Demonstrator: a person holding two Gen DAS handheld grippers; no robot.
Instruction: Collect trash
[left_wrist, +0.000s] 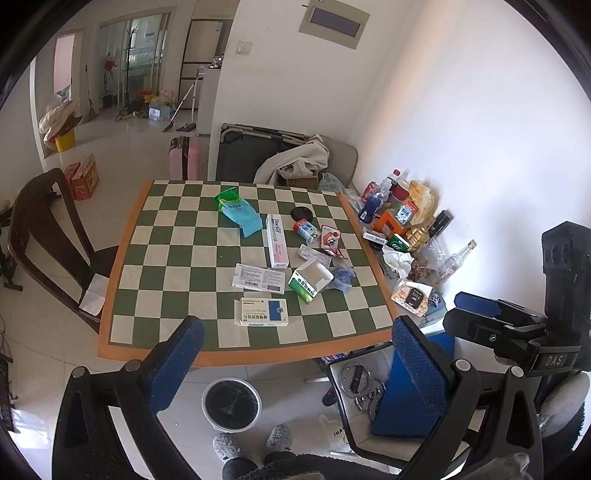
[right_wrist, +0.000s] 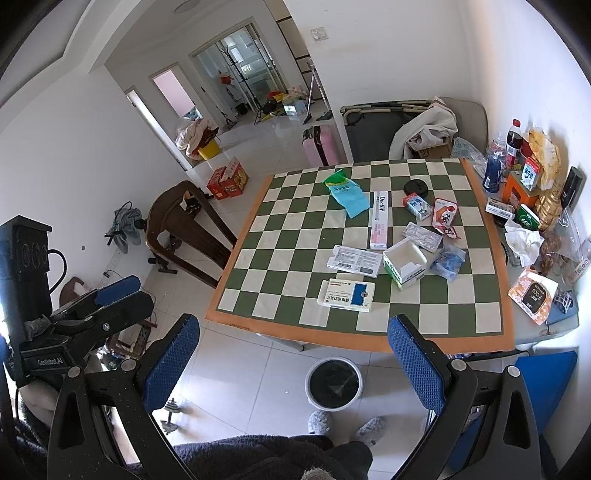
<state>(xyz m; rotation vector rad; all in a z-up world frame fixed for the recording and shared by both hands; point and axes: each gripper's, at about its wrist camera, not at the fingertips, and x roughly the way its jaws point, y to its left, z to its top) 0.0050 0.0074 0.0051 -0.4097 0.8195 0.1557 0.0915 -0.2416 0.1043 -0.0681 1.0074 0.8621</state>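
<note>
Trash lies on the green-and-white checked table (left_wrist: 177, 266) (right_wrist: 280, 266): a white-and-blue medicine box (left_wrist: 262, 312) (right_wrist: 347, 293), an open green-and-white carton (left_wrist: 309, 280) (right_wrist: 404, 266), a flat white leaflet pack (left_wrist: 259, 278) (right_wrist: 354, 260), a long pink Doctor box (left_wrist: 277, 240) (right_wrist: 379, 219), a teal pouch (left_wrist: 239, 213) (right_wrist: 349, 195), a crumpled blue bag (left_wrist: 343, 277) (right_wrist: 447, 262). A white bin with a black liner (left_wrist: 231, 403) (right_wrist: 334, 383) stands on the floor by the table's near edge. My left gripper (left_wrist: 295, 354) and right gripper (right_wrist: 295, 350) are open, empty, held above the bin short of the table.
A dark wooden chair (left_wrist: 48, 236) (right_wrist: 184, 229) stands left of the table. Bottles, cartons and snack packs (left_wrist: 402, 218) (right_wrist: 528, 184) crowd the table's right side by the wall. A blue stool (left_wrist: 402, 398) stands at right. The person's slippers (left_wrist: 251, 441) are by the bin.
</note>
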